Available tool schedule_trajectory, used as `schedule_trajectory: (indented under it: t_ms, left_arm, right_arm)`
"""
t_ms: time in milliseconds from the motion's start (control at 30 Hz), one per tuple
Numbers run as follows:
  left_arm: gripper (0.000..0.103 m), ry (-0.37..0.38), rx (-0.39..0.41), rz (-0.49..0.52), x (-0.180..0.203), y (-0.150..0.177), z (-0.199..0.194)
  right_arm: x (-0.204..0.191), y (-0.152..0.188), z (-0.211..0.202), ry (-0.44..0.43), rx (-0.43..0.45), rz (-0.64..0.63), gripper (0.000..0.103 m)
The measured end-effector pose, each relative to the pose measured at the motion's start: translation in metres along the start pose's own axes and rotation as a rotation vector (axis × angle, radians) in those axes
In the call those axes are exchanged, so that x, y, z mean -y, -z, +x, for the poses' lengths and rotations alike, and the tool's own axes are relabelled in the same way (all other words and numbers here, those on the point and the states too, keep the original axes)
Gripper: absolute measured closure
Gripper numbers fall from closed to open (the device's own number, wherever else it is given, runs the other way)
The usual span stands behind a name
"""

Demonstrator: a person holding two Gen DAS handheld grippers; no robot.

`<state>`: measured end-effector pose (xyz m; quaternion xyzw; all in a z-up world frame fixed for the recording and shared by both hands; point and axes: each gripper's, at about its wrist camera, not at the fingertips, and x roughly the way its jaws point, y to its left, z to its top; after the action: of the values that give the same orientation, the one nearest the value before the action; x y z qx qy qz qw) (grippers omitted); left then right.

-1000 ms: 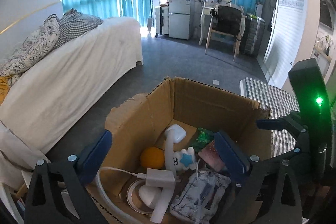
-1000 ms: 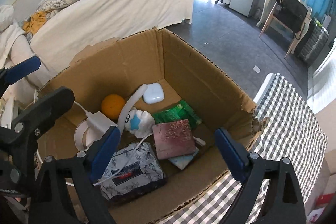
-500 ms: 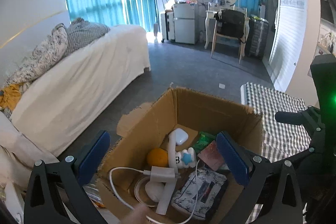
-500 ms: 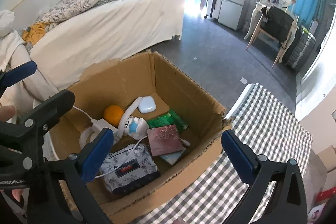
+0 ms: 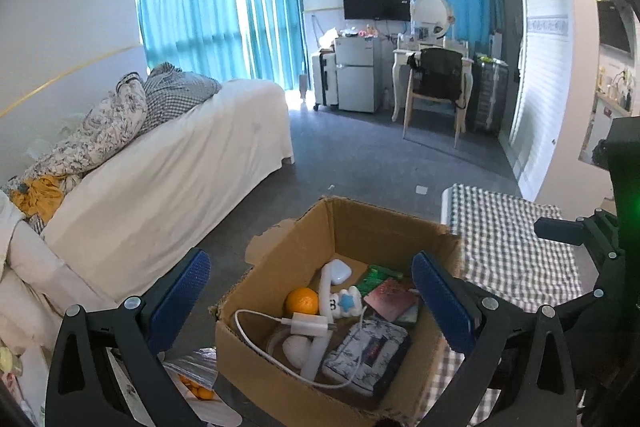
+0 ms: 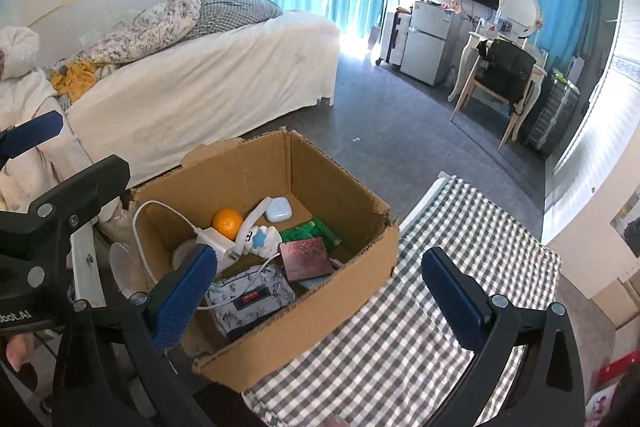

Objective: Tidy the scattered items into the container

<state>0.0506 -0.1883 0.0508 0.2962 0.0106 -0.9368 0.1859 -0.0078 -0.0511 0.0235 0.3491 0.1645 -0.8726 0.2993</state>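
An open cardboard box [image 5: 384,223] [image 6: 324,171] sits on a checked tablecloth [image 6: 460,267]. Inside lie an orange [image 6: 227,221], a white charger with its cable [image 6: 214,241], a white earbud case [image 6: 279,209], a star toy [image 6: 262,239], a green packet [image 6: 310,231], a dark red booklet [image 6: 306,259] and a floral tissue pack [image 6: 250,295]. My left gripper [image 5: 308,297] hovers above the box's near side, open and empty. My right gripper [image 6: 320,291] is held over the box's front edge, jaws wide open with nothing in them.
A white-covered bed [image 5: 160,179] with pillows runs along the left. Grey floor [image 5: 380,159] stretches behind the box to a small fridge [image 5: 356,75], a dressing table and a chair [image 5: 436,95]. A bag of oranges [image 5: 196,383] lies low beside the box.
Both grippers have risen and drawn back from the box, which looks smaller and lower in both views. The right jaws have spread slightly wider. The box's contents have not moved.
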Motion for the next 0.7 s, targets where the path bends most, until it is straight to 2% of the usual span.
schedule_trajectory:
  t_ms: [300,700]
  left_arm:
    - [0.0,0.017,0.011,-0.006,0.008,0.006,-0.031]
    - [0.0,0.049,-0.004,-0.008,0.02,0.006,-0.027]
  right_arm:
    - [0.0,0.017,-0.029,0.014,0.018,0.004,0.0]
    - [0.018,0.026,-0.03,0.047,-0.005,0.051,0.0]
